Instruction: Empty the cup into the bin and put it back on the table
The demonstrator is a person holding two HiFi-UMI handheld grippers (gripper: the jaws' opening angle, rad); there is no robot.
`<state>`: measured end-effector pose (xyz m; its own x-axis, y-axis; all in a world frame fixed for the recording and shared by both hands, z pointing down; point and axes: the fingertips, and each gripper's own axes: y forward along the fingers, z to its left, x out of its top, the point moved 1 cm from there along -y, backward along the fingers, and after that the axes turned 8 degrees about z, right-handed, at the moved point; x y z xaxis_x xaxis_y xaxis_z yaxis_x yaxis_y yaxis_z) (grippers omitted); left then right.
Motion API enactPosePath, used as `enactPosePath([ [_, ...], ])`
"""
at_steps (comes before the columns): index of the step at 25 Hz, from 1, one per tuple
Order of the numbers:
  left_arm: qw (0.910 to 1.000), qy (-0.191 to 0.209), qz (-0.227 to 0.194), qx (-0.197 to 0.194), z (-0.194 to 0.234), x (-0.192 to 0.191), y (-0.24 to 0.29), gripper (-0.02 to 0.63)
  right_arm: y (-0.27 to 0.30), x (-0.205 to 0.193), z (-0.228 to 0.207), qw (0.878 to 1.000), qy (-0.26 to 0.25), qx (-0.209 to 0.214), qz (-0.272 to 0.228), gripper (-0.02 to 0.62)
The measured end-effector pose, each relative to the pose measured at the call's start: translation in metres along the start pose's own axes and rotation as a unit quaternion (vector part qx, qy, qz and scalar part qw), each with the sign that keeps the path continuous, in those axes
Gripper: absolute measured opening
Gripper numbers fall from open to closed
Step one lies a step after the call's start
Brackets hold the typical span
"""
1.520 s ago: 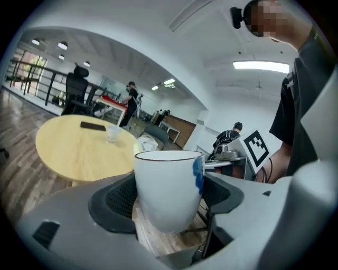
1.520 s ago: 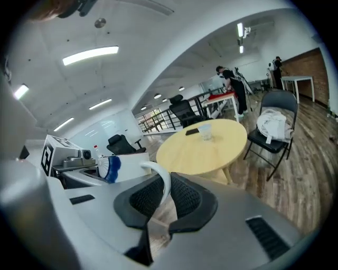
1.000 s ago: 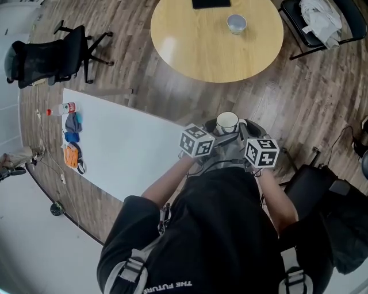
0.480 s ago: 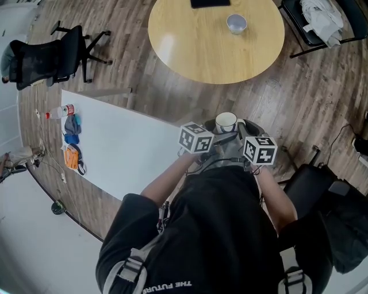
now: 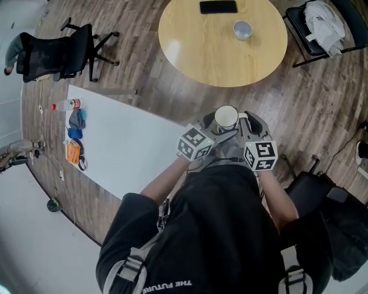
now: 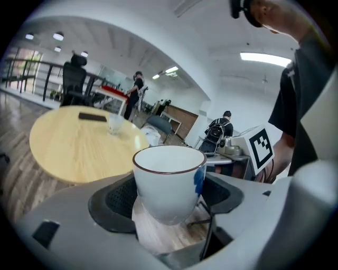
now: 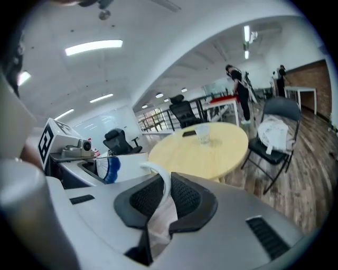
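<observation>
tables 2: round table [image 5: 195,54], white table [image 5: 126,146] | cups 2: white cup [image 5: 226,117], clear cup [image 5: 242,30] | chairs 2: office chair [image 5: 54,53], folding chair [image 5: 305,34] | phone [image 5: 218,7] 1, at round tabletop's edge | bottle [image 5: 68,105] 1, at white tabletop's corner | grippers 2: left gripper [image 6: 169,199], right gripper [image 7: 165,203]

Bright, even indoor light comes from ceiling strip lamps [image 6: 261,57], so shadows stay soft and faint. A pale sheen lies on the round table [image 5: 201,54]. Both gripper views bulge towards dark, rounded corners (fisheye distortion), and their near foreground is blurred.
</observation>
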<state>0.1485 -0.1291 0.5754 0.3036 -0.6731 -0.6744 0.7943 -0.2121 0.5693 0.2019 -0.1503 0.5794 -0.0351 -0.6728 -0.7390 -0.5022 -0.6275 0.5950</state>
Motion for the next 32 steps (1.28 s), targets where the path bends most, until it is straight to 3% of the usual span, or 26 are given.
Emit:
enactPosePath([
  [3, 0.9934, 0.088, -0.058, 0.046, -0.009, 0.031, -0.036, 0.385, -0.017, 0.043, 0.026, 0.994, -0.064, 0.013, -0.089, 0.051],
  [6, 0.9812, 0.139, -0.097, 0.092, -0.019, 0.053, -0.071, 0.385, -0.030, 0.074, 0.052, 0.985, -0.100, 0.032, -0.137, 0.051],
  [11, 0.9670, 0.135, -0.144, 0.160, -0.022, 0.053, -0.129, 0.385, -0.031, 0.096, 0.108, 0.973, -0.137, 0.091, -0.159, 0.052],
  [13, 0.9567, 0.122, -0.162, 0.209, -0.019, 0.041, -0.165, 0.385, -0.024, 0.099, 0.148, 0.964, -0.166, 0.135, -0.158, 0.052],
  [16, 0.9262, 0.077, -0.201, 0.310, -0.011, 0.011, -0.235, 0.385, -0.007, 0.100, 0.228, 0.936, -0.218, 0.236, -0.144, 0.052],
  [19, 0.8931, 0.031, -0.223, 0.390, -0.015, -0.041, -0.307, 0.385, 0.000, 0.077, 0.319, 0.905, -0.255, 0.316, -0.122, 0.052],
  [25, 0.8140, -0.043, -0.264, 0.516, -0.050, -0.155, -0.430, 0.385, -0.016, 0.004, 0.485, 0.826, -0.325, 0.452, -0.087, 0.052],
  [28, 0.7959, -0.060, -0.255, 0.546, -0.058, -0.198, -0.458, 0.385, -0.019, -0.028, 0.529, 0.804, -0.359, 0.469, -0.070, 0.052],
  [32, 0.7915, -0.073, -0.247, 0.554, -0.049, -0.242, -0.465, 0.385, -0.006, -0.064, 0.553, 0.783, -0.399, 0.475, -0.040, 0.052],
])
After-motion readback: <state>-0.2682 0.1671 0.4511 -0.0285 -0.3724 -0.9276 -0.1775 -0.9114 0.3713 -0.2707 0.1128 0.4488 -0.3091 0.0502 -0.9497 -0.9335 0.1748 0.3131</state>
